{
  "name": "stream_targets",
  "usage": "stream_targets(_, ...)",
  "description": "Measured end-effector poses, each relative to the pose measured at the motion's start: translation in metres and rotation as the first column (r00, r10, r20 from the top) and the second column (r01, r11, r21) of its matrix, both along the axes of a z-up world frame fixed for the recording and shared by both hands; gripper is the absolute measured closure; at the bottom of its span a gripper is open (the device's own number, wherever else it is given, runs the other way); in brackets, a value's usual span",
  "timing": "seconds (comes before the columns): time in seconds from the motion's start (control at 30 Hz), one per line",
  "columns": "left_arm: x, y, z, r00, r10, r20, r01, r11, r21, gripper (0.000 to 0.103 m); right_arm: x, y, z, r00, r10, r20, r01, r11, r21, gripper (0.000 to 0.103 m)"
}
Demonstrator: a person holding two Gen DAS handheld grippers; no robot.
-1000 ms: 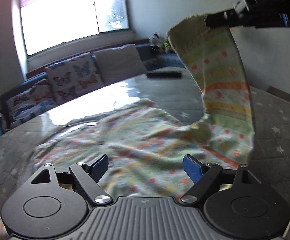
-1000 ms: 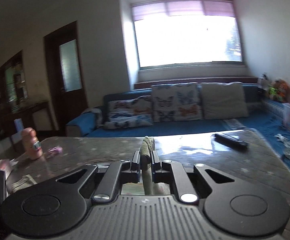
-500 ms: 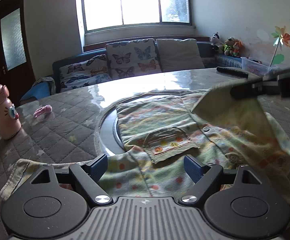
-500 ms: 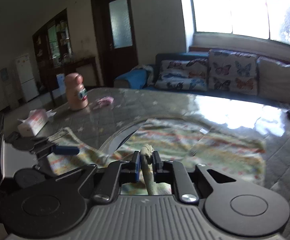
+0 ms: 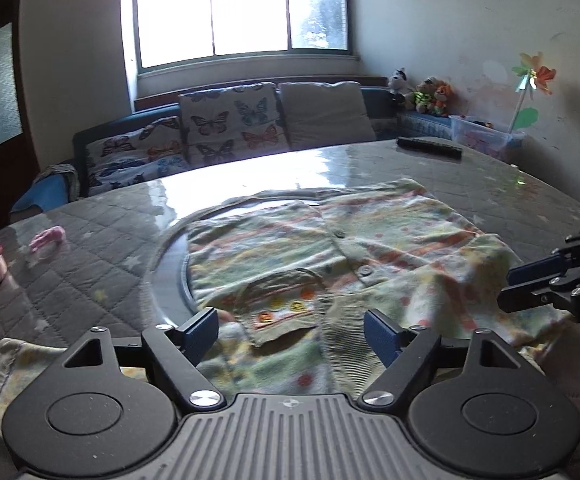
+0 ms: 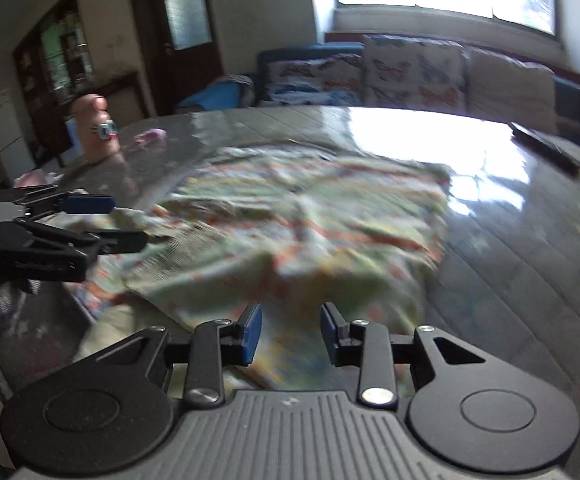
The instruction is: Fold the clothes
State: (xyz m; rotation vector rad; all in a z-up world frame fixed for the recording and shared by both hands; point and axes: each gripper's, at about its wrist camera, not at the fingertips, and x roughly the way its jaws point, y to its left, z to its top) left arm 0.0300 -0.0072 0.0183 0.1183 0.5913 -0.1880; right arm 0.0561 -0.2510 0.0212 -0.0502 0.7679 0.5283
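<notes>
Folding in progress: a patterned shirt (image 5: 330, 248) lies spread on the quilted table (image 5: 90, 248), partly over a round glass disc (image 5: 166, 256) set in the tabletop, one side laid loosely over the buttoned front.
Right gripper (image 6: 290, 330): its jaws have just been opening and now stand apart just over the near edge of the shirt, with no cloth pinched between the pads.
Left gripper (image 5: 292, 330): jaws wide apart over the chest pocket (image 5: 282, 312), having closed in a little; nothing is clamped.
Risk, loose fold: the flap just let go sits rumpled rather than flat, so it could slide back or set a crooked crease if pressed as it lies.
Risk, double layer: a grab near the pocket may catch two layers at once and drag the whole shirt instead of one edge.
Risk, slippery disc: the cloth probably slides easily on the glass, so a sideways pull could shift the shirt off square.
Risk, crowding: both tools work close over the same corner and could knock together.
Hard to make out: the right wrist view is smeared, so seams and edges there cannot be read.
Cut off: the sleeve (image 5: 14, 364) at lower left runs out of the left wrist view, and the tool bodies hide the nearest hem.
Bystanders: a pink bottle (image 6: 96, 128) and a remote (image 5: 429, 147) stand well apart from the shirt.
</notes>
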Motion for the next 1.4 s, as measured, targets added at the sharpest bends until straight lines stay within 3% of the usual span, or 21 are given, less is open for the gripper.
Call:
stream_targets(0.17, 0.007, -0.010, -0.008, 0.999, -0.025, -0.048, 0.025, 1.000, -0.009, 0.030, -0.004, -0.037, -0.013, 0.995, -0.086, -0.048, 0.087, 0.996, 0.012, 0.071)
stream_targets(0.27, 0.011, -0.010, -0.013, 0.997, -0.025, -0.077, 0.024, 0.999, -0.023, 0.032, -0.004, -0.044, -0.010, 0.995, -0.085, -0.045, 0.086, 0.996, 0.015, 0.070)
stream_targets(0.33, 0.013, -0.010, -0.016, 0.995, -0.028, -0.100, 0.024, 0.999, -0.041, 0.044, 0.001, -0.044, -0.003, 0.997, -0.081, -0.015, 0.081, 0.997, 0.017, 0.070)
stream_targets(0.57, 0.015, -0.010, -0.021, 0.987, -0.042, -0.158, 0.027, 0.995, -0.097, 0.062, 0.027, -0.028, 0.008, 0.997, -0.061, 0.054, 0.058, 0.997, 0.052, 0.064)
stream_targets(0.67, 0.014, -0.010, -0.021, 0.986, -0.043, -0.158, 0.027, 0.995, -0.099, 0.076, 0.033, -0.024, 0.004, 0.996, -0.061, 0.058, 0.058, 0.997, 0.056, 0.062)
stream_targets(0.73, 0.015, -0.010, -0.020, 0.987, -0.039, -0.154, 0.024, 0.995, -0.097, 0.092, 0.037, -0.022, 0.000, 0.996, -0.065, 0.056, 0.062, 0.996, 0.060, 0.062)
stream_targets(0.8, 0.014, -0.008, -0.017, 0.989, -0.030, -0.147, 0.016, 0.995, -0.098, 0.099, 0.039, -0.020, -0.003, 0.996, -0.068, 0.054, 0.064, 0.996, 0.059, 0.062)
stream_targets(1.07, -0.001, -0.007, 0.011, 0.998, -0.011, -0.056, 0.006, 0.995, -0.095, 0.100, 0.039, -0.013, -0.009, 0.995, -0.051, 0.086, 0.048, 0.998, 0.037, 0.060)
stream_targets(1.23, 0.004, -0.003, -0.002, 0.993, 0.017, -0.113, -0.026, 0.997, -0.077, 0.099, 0.046, -0.010, -0.023, 0.997, -0.051, 0.051, 0.050, 0.999, 0.022, 0.060)
stream_targets(1.4, 0.004, 0.000, -0.004, 0.993, 0.010, -0.117, -0.018, 0.998, -0.066, 0.096, 0.045, -0.013, -0.009, 0.995, -0.056, 0.086, 0.053, 0.998, 0.034, 0.060)
